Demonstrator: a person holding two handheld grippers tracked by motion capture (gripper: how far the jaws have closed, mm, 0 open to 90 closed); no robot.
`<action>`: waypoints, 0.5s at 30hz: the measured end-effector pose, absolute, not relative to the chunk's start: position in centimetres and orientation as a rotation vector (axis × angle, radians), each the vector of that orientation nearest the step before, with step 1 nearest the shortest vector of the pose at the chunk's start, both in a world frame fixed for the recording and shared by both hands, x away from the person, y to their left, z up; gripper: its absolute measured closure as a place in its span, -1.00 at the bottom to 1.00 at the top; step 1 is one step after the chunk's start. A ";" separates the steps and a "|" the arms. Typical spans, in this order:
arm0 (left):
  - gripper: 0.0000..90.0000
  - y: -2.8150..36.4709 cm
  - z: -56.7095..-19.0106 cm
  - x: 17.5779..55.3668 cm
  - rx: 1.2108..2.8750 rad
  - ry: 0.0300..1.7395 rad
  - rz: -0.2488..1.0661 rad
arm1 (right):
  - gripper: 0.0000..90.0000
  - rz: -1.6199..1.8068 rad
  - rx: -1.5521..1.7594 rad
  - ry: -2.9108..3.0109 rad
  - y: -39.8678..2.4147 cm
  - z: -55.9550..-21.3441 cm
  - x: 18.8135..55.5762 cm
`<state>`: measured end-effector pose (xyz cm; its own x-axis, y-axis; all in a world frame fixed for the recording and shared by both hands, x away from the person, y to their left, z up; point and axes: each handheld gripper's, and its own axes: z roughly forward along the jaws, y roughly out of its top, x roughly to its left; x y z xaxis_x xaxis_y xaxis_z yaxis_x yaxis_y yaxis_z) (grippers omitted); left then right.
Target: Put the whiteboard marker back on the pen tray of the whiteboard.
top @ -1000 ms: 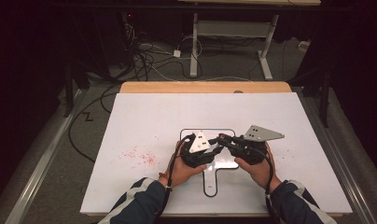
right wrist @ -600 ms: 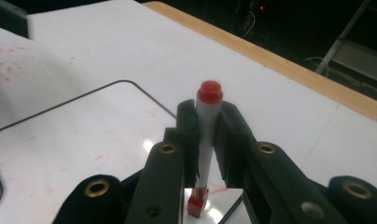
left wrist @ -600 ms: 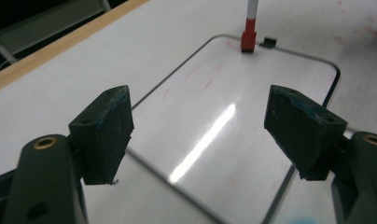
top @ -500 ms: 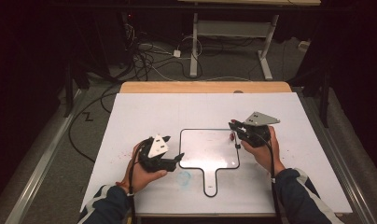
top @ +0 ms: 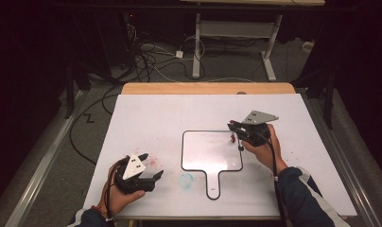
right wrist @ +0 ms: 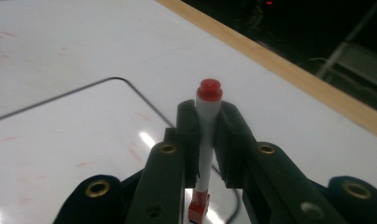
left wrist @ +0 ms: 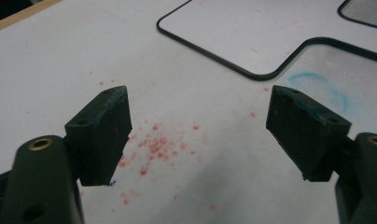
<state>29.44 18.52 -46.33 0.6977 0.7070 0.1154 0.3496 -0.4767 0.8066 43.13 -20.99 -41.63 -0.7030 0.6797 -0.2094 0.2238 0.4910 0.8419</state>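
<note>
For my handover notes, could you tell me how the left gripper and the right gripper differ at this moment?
The left gripper has open, empty jaws; the right gripper is shut on a red marker. The left hovers over red specks on the table; the right sits at the small whiteboard's edge. Both have black jaws.

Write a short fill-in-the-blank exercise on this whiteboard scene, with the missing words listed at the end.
1. The right gripper is shut on a white marker with a ____ end.
2. The left gripper is ____, with nothing between its jaws.
3. The small whiteboard has a ____ border.
4. Beside the whiteboard's handle lies a faint ____ smudge.

Missing words: red; open; black; blue
</note>
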 end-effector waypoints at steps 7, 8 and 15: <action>-0.57 18.8 -46.4 29.3 2.091 0.790 0.588 | 0.81 1.234 0.772 2.276 -21.2 -41.5 42.7; -0.57 18.9 -46.4 29.3 2.093 0.789 0.588 | 0.81 1.223 0.752 2.290 -21.1 -41.4 42.2; -0.57 18.6 -46.3 29.5 2.085 0.782 0.588 | 0.81 1.200 0.718 2.264 -21.3 -41.6 41.3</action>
<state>29.48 18.59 -46.26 0.6989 0.7026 0.1336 0.3226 -0.4764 0.8179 41.28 -21.30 -41.61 -0.7496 0.6415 -0.1632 0.2249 0.4787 0.8487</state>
